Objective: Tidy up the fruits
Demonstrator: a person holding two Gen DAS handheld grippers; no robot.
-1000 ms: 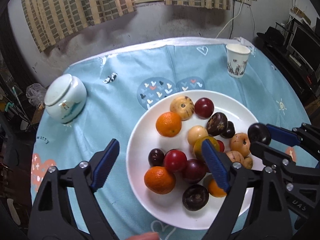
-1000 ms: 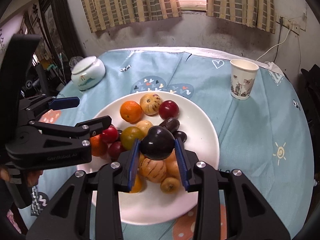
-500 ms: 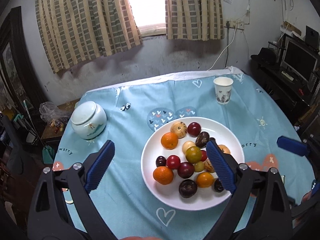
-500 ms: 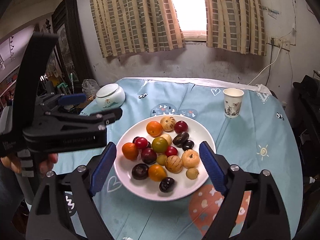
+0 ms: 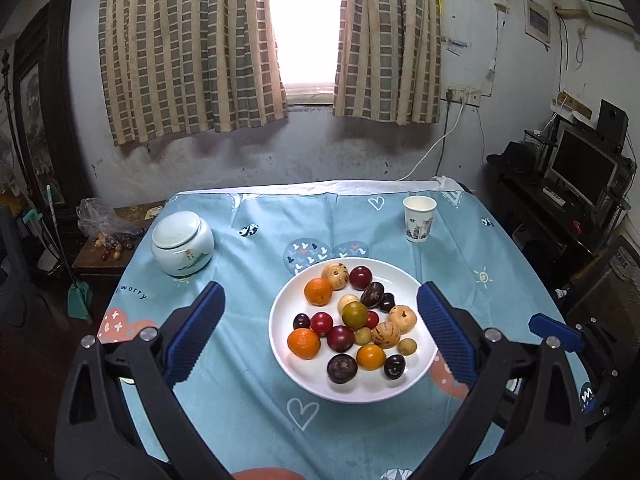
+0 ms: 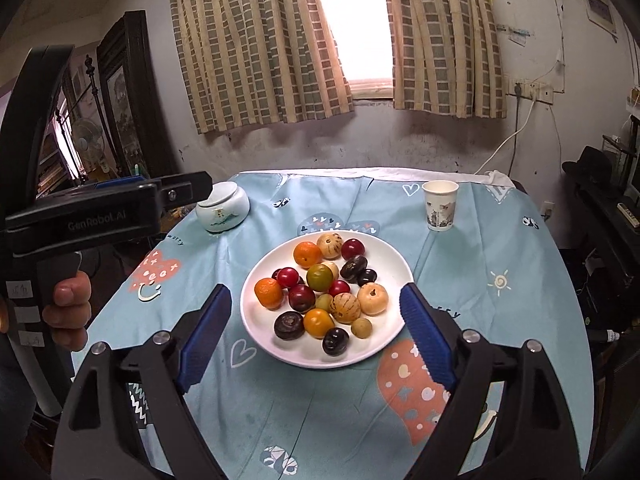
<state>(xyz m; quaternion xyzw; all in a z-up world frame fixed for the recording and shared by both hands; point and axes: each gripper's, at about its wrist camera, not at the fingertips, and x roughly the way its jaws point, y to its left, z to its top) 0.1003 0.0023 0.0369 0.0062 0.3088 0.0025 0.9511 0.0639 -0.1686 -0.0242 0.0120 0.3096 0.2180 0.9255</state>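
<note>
Both black blue-padded grippers, left [image 5: 320, 334] and right [image 6: 315, 330], now empty and spread, jaws just opened; dark plum [image 6: 335, 341] released onto round white plate [image 6: 384, 350], sorting apparently finished.

Black plastic left gripper [image 5: 320, 340] and right gripper [image 6: 316, 336], 2 ribbed blue pads each, silver screws behind, "GenRobot.AI" lettering.

Bright window [image 5: 306, 20] between checked curtains [image 5: 188, 48]; stained grey wall [image 5: 320, 152]; dark framed picture [image 5: 38, 104] left; monitor [image 5: 582, 168] on dark desk right; white cable [image 5: 436, 148] from socket.
</note>
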